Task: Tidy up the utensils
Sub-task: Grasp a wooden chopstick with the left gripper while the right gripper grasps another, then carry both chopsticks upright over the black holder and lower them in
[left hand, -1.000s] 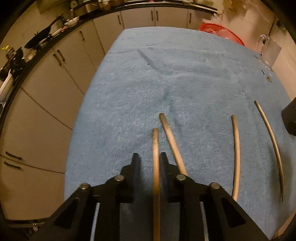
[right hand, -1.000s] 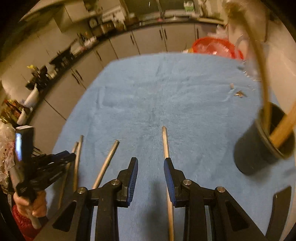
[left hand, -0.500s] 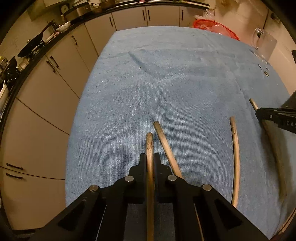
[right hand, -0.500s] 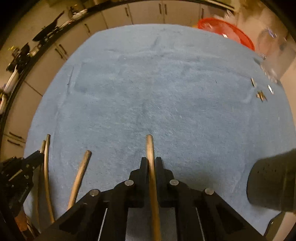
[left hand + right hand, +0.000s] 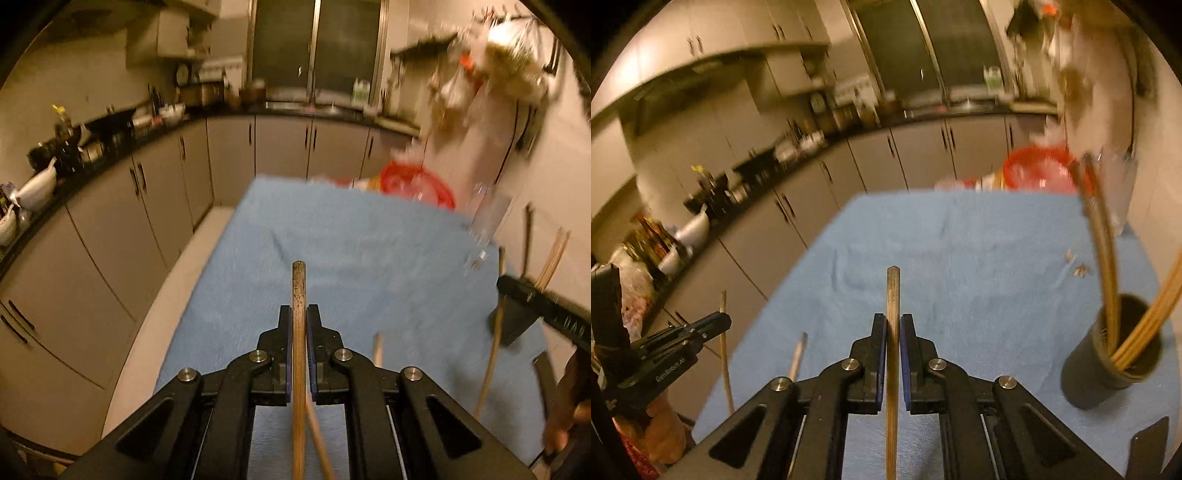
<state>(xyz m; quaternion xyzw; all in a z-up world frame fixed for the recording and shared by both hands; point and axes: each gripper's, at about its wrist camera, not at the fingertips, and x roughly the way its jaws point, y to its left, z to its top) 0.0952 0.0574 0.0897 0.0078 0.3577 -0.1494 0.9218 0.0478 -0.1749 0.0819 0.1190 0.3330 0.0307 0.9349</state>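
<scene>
Left tongs [image 5: 299, 325] clamped on a wooden chopstick [image 5: 298, 291], jaws pinched tight on the shaft, stick poking forward past the tips and lifted clear of the blue towel [image 5: 351, 258] on the bench. Right tongs [image 5: 893, 332] same deal: closed on a second chopstick [image 5: 893, 295], also held up off the towel. Both frames motion-blurred. Progress, as a judgement: partway. Black cylindrical holder [image 5: 1108, 365] stands near the right edge of the towel and already has a bunch of chopsticks [image 5: 1141, 325] leaning in it, plus a darker curved utensil [image 5: 1102, 258]; exact count unclear. Left to do: drop the two held sticks into the holder, then collect the loose ones, of which at least one more chopstick [image 5: 797, 356] lies on the near left of the towel in the right wrist view. Red basket [image 5: 1039, 168] at the far right end, contents not readable. Clear glass jug [image 5: 487, 218] beside it on the right looks empty, hard to be sure.
</scene>
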